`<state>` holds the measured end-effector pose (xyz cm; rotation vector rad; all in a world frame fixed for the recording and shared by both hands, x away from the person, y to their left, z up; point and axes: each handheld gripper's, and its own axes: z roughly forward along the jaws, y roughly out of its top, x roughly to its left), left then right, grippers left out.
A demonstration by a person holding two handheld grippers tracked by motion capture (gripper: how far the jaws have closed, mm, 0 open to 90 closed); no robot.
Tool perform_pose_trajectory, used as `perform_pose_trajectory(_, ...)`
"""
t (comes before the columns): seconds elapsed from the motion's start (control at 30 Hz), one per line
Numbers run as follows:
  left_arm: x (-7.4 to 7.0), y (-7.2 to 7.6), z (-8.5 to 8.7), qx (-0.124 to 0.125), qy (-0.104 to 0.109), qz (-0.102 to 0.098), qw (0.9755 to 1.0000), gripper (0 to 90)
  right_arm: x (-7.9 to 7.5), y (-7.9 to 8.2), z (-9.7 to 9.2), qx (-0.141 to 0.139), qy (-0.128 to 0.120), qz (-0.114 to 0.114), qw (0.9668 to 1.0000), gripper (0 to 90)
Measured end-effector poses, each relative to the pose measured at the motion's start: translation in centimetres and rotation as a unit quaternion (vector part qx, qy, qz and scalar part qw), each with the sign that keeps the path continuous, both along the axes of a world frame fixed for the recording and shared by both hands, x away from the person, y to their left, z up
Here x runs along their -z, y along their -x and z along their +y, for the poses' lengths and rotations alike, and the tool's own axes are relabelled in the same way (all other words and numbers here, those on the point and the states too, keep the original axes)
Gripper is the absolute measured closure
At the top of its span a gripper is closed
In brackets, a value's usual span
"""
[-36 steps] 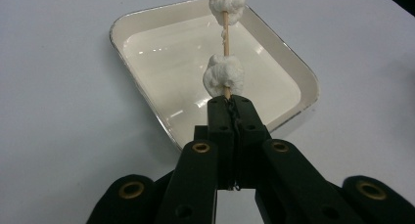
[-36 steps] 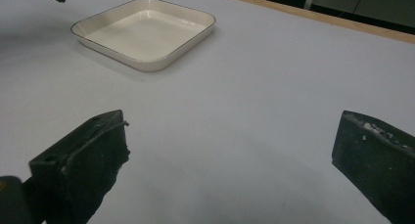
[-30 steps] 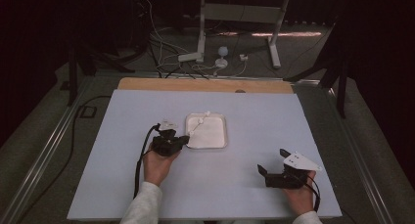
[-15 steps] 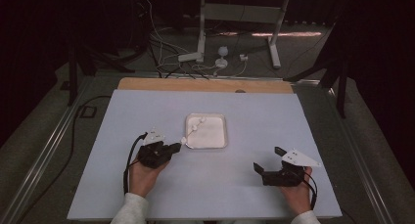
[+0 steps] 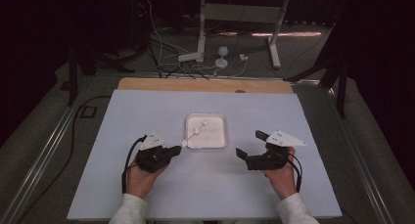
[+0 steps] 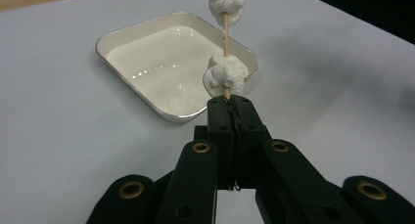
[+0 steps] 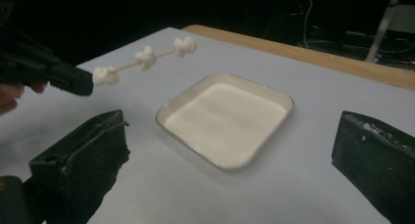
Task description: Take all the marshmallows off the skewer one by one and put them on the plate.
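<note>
Gripping the near end of a thin wooden skewer [image 6: 225, 31] with the left gripper [image 5: 172, 150], jaws pressed together on the stick just below the lowest of its white marshmallow lumps [image 6: 224, 76]. Holding the skewer clear of the table [image 5: 147, 111], in the air, its long axis running straight out from the jaw tips in line with the gripper. Pointing, in the high view, away from the person and toward the right, the skewer's free end [image 5: 204, 122] reaching over the near left corner of the white tray [image 5: 222, 136]. Showing three lumps spaced along the stick in the right gripper view, the far one [image 7: 184, 45] a little higher than the one by the jaws, so tilting slightly upward. Keeping the right gripper [image 5: 250, 145] well apart on the other side of the tray, jaws spread wide with nothing between them, aimed toward the tray.
</note>
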<state>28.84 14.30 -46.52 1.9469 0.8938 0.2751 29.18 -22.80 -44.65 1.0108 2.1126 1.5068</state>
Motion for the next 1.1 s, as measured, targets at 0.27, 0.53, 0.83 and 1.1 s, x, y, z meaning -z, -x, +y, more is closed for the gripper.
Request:
perform_pose_trajectory(0.27,-0.5,0.3,0.0,0.014,0.009,-0.013,0.9998,89.5,-1.7,-2.8,2.0,-0.012,-0.042,0.022,0.9988,0.0)
perform_pose_trajectory(0.53,-0.9,0.6,0.2,0.026,0.020,-0.027,0.9991,89.5,-3.2,-5.5,4.2,-0.031,-0.062,0.055,0.9960,3.3)
perform_pose_trajectory(0.83,-1.0,0.8,0.0,0.039,0.028,-0.041,0.9980,89.6,-2.9,-6.8,6.9,-0.077,-0.096,0.130,0.9838,38.0)
perform_pose_trajectory(1.1,-1.0,1.0,-0.3,0.047,0.030,-0.053,0.9970,89.7,-2.0,-7.8,7.7,-0.095,-0.143,0.207,0.9631,61.2)
